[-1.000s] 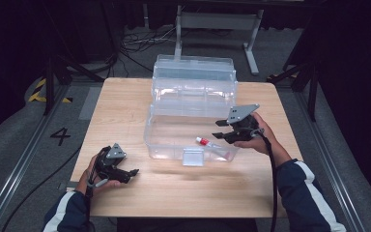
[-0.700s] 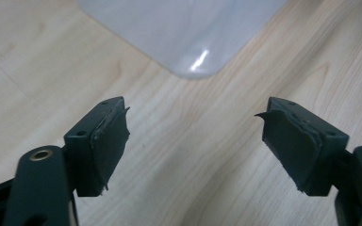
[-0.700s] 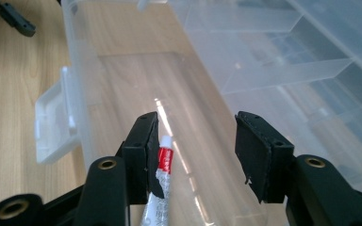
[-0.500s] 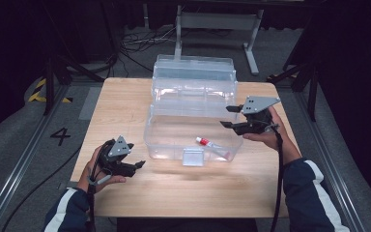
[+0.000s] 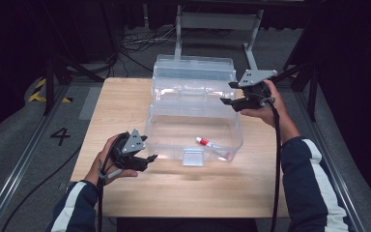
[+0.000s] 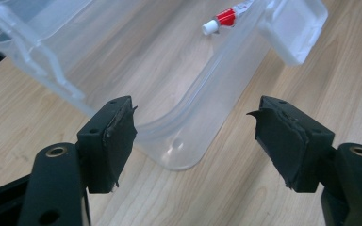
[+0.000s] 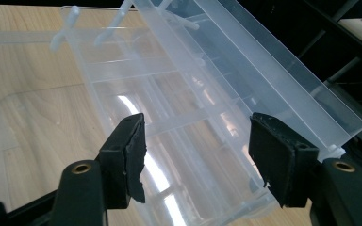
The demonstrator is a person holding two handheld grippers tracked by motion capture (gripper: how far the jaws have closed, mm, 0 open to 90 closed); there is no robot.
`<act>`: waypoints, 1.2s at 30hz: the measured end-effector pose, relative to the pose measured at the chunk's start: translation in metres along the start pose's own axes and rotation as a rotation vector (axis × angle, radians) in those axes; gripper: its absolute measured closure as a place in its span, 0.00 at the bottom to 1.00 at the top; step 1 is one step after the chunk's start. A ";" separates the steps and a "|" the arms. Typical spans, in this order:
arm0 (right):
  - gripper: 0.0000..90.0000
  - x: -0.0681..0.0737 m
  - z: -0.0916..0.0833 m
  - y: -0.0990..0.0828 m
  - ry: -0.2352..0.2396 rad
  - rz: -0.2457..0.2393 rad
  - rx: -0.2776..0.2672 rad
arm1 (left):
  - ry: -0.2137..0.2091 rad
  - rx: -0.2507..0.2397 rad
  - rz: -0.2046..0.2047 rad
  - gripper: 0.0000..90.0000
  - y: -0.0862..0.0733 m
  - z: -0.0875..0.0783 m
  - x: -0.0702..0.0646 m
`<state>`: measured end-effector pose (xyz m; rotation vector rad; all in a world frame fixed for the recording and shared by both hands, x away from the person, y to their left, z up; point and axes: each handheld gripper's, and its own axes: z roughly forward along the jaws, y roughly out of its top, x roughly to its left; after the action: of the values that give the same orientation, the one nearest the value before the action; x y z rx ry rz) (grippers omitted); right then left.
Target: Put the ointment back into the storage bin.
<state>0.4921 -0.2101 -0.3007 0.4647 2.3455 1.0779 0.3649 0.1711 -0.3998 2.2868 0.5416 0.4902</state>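
Note:
A clear plastic box (image 5: 193, 126) stands open in the middle of the wooden table (image 5: 125, 101), its lid (image 5: 194, 72) tipped back. A small white tube with a red cap (image 5: 211, 145) lies on the box floor; the left gripper view also looks down on the tube (image 6: 226, 16). My left gripper (image 5: 151, 157) hovers by the box's front left corner (image 6: 179, 150). Its jaws have just been closing, they still stand open, and nothing is between them. My right gripper (image 5: 226, 94) is raised at the right end of the lid (image 7: 226, 80). Its jaws have just been opening, with nothing between them.
A white latch tab (image 5: 193, 157) hangs on the box's front wall. Bare wood lies in front of the box and to its left. Behind the table stand a metal frame (image 5: 217, 21) and loose cables (image 5: 135, 46). The floor at the left bears a painted "4" (image 5: 60, 136).
Both hands have risen. The right gripper left the box's front right part and moved back to the lid's right end. The left gripper moved right, closer to the box's front corner.

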 end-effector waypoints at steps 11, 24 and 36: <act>0.48 -0.012 0.034 0.019 0.007 -0.026 0.093 | -0.042 0.028 0.047 0.39 0.019 0.019 -0.003; 0.65 -0.024 0.070 0.026 0.024 -0.009 0.214 | -0.105 0.134 0.063 0.63 0.032 0.045 0.001; 0.79 -0.012 0.084 0.043 0.000 -0.147 0.360 | -0.114 0.222 0.105 0.76 0.040 0.060 -0.001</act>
<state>0.5541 -0.1392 -0.3102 0.4106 2.5366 0.5890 0.4033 0.1107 -0.4111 2.5478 0.4394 0.3617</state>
